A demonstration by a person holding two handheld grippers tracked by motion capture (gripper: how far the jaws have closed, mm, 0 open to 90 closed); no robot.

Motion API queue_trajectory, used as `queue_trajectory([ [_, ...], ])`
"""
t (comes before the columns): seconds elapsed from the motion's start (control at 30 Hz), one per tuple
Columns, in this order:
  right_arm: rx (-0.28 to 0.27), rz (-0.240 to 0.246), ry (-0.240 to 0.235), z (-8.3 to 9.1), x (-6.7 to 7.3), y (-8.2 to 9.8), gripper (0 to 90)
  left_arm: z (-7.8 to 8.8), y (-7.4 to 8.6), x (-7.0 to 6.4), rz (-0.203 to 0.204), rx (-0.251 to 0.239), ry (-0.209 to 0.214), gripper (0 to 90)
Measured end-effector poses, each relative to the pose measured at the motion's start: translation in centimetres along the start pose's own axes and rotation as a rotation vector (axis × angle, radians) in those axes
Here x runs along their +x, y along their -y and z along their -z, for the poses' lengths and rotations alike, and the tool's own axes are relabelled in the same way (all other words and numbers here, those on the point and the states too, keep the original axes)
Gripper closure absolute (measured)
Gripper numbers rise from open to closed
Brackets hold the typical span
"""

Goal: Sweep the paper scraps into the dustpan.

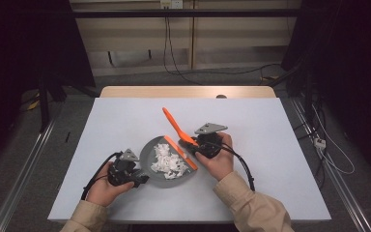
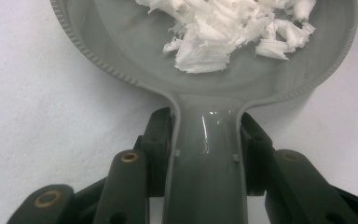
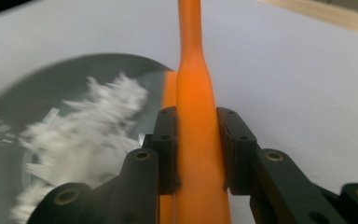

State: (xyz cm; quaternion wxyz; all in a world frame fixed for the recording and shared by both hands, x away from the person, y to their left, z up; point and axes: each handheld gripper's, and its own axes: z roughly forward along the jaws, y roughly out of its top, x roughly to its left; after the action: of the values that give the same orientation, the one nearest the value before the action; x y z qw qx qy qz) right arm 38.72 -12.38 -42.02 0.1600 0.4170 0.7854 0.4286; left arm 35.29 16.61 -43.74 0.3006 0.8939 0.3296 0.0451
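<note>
Overhead, the grey dustpan (image 1: 166,164) sits mid-table holding white scraps (image 1: 168,162); the left gripper (image 1: 137,180) clamps its handle at eight o'clock, the right gripper (image 1: 193,145) grips the orange brush (image 1: 176,126) at two o'clock

Left gripper view: jaws pinch the handle (image 2: 207,154)

Right gripper view: jaws squeeze the brush's shaft (image 3: 196,140)

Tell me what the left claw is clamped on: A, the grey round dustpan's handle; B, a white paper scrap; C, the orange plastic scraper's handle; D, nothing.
A: the left claw has its jaws pressed on both sides of the grey round dustpan handle.
</note>
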Motion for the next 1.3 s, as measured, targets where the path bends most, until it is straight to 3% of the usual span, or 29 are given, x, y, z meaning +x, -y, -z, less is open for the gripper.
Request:
queue_trajectory([
  [0.03,-0.009,-0.016,-0.021,-0.1,0.2,-0.1,71.4,0.0,0.0,0.0,0.001,-0.001,-0.001,62.5],
  [0.1,-0.020,0.001,-0.020,-0.1,0.6,-0.5,71.5,0.0,0.0,0.0,-0.001,-0.002,-0.002,62.5],
  [0.17,-0.049,-0.034,-0.076,0.0,0.7,-1.0,71.6,0.0,0.1,-0.1,-0.004,-0.005,-0.018,62.4],
  [0.2,-0.060,-0.035,-0.081,0.0,0.8,-1.2,71.6,0.0,0.1,0.0,-0.004,-0.009,-0.002,62.3],
  [0.47,-0.063,-0.036,-0.072,0.1,0.7,-2.1,71.5,-0.2,0.2,-0.1,-0.003,-0.023,-0.014,61.8],
  [0.57,-0.042,-0.054,-0.104,-0.3,0.8,-1.8,71.6,-0.2,0.2,-0.1,0.003,-0.030,-0.016,62.0],
  [0.7,-0.049,-0.044,-0.148,-0.5,1.7,-1.9,71.6,-0.3,0.1,-0.1,0.007,-0.034,-0.019,62.2],
  [0.83,-0.032,-0.001,-0.140,-0.7,2.4,-2.0,71.5,-0.3,0.1,-0.1,0.014,-0.039,-0.020,62.3],
  [0.97,-0.063,-0.035,-0.122,-0.1,1.5,-2.5,71.5,-0.3,0.1,-0.1,0.014,-0.037,-0.021,62.4],
  [1.3,-0.096,-0.030,-0.080,1.5,-0.1,-3.6,71.6,-0.2,0.0,0.0,0.016,-0.042,-0.025,62.5],
])
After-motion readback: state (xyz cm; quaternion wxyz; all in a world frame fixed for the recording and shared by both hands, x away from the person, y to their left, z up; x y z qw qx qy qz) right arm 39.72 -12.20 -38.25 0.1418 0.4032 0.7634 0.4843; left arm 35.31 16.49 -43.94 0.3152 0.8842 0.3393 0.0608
